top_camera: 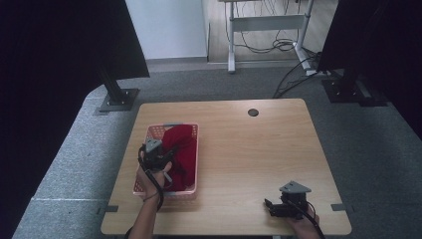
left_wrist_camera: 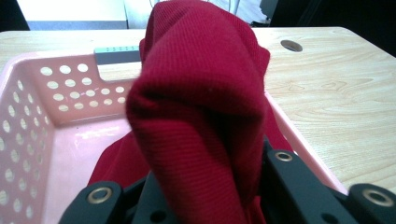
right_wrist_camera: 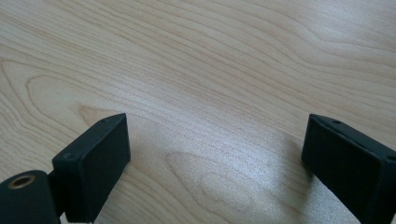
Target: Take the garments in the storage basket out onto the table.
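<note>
Your left gripper pinches the red cloth at lower centre, right gripper spread idle; lifting fast could drag the pink basket along.

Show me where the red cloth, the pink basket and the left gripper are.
red cloth (left_wrist_camera: 201, 107): left gripper view, on its bunched fold.
pink basket (left_wrist_camera: 60, 88): left gripper view, on its far wall with holes.
left gripper (top_camera: 158, 155): high view, on its black body over the basket.
</note>
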Motion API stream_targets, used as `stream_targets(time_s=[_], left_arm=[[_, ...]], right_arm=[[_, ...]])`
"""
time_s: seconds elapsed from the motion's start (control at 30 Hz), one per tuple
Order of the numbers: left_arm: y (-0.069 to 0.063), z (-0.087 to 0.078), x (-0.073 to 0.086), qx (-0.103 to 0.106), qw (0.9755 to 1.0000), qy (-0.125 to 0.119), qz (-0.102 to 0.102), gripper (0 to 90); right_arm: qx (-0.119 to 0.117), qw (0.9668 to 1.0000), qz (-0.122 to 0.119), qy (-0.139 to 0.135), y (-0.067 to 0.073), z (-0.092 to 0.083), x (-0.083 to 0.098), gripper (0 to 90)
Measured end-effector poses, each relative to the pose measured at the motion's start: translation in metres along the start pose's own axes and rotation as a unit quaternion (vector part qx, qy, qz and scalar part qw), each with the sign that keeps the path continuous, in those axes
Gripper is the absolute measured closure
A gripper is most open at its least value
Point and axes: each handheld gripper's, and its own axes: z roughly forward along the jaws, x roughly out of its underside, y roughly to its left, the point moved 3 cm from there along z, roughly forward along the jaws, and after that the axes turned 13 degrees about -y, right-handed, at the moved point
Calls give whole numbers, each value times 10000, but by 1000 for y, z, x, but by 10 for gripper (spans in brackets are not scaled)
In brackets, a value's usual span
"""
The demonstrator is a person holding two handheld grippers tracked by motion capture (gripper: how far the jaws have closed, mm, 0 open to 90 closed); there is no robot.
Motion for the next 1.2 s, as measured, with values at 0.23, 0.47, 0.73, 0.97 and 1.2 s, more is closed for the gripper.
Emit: stream_targets(time_s=[0.23,0.47,0.73,0.97,1.2], left_arm=[[1,-1,-2,123,9999,-3,-13,762],[3,-3,0,157,9993,-142,-293,761],[2,-3,1,85,9984,-186,-537,756],[3,-5,-3,135,9983,-280,-487,761],[3,-13,-9,69,9974,-538,-475,766]], right_arm=[[6,10000,-2,-1,0,0,0,78],[1,10000,10,-5,0,0,0,79],[-2,10000,5,-5,0,0,0,78],[-8,10000,14,-9,0,0,0,80],[-2,10000,11,-13,0,0,0,82]])
